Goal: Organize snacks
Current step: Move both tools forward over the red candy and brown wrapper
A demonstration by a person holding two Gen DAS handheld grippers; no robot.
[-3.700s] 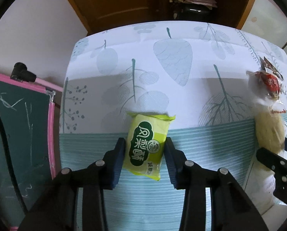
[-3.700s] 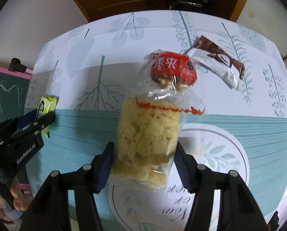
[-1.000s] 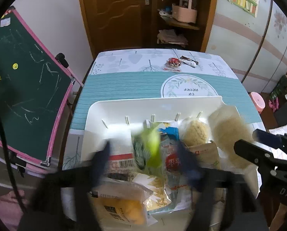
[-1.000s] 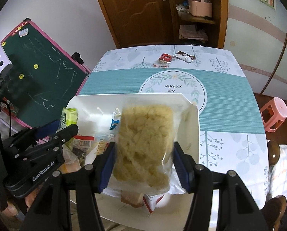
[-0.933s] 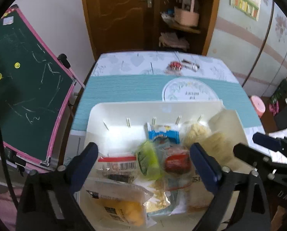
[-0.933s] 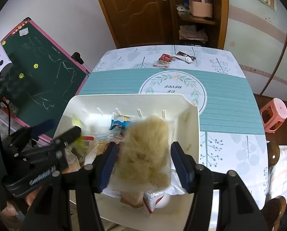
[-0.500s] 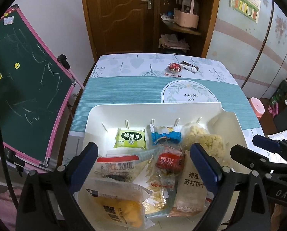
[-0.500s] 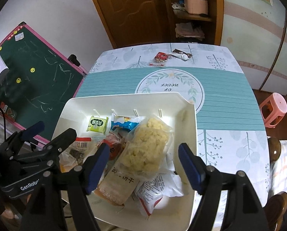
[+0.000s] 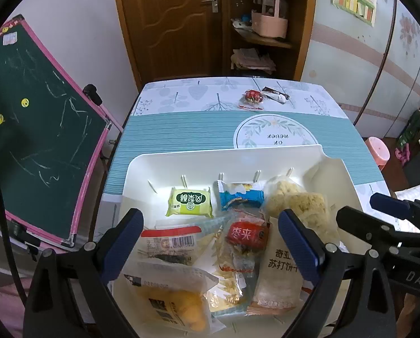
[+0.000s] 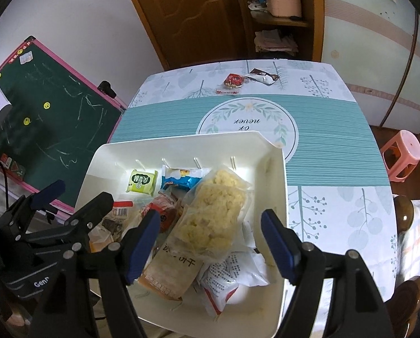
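Both tools hang over a white tray (image 9: pixel 198 156) that sits at the near end of the surface (image 9: pixel 181 132), which wears a teal and leaf-print cloth. The left tool (image 9: pixel 210 242) stands with its blue pads wide apart and nothing between them. The right tool (image 10: pixel 210 236) is likewise spread, empty, its pads clear of the packets below.

The tray holds a loose heap of snacks. A small green packet (image 9: pixel 189 202) lies flat near the far wall, and just beside it on the right a blue wrapper (image 9: pixel 239 196). Right of that rests a clear bag of pale yellow puffed snack (image 10: pixel 215 211), slanting across the other packets — partly on a beige cracker packet (image 10: pixel 171 270). A red-labelled clear bag (image 9: pixel 245 235) sits in the middle of the heap, with a red-and-white packet bearing a barcode (image 9: pixel 169 240) to its left and a bag of orange pieces (image 9: pixel 179 304) at the near edge.

Well apart from the tray, at the far end of the surface, lie a small red-topped bag (image 9: pixel 252 97) and a brown and white wrapper (image 9: pixel 274 95) — close together, though whether they touch is unclear.

A green chalkboard with a pink frame (image 9: pixel 35 129) leans at the left.
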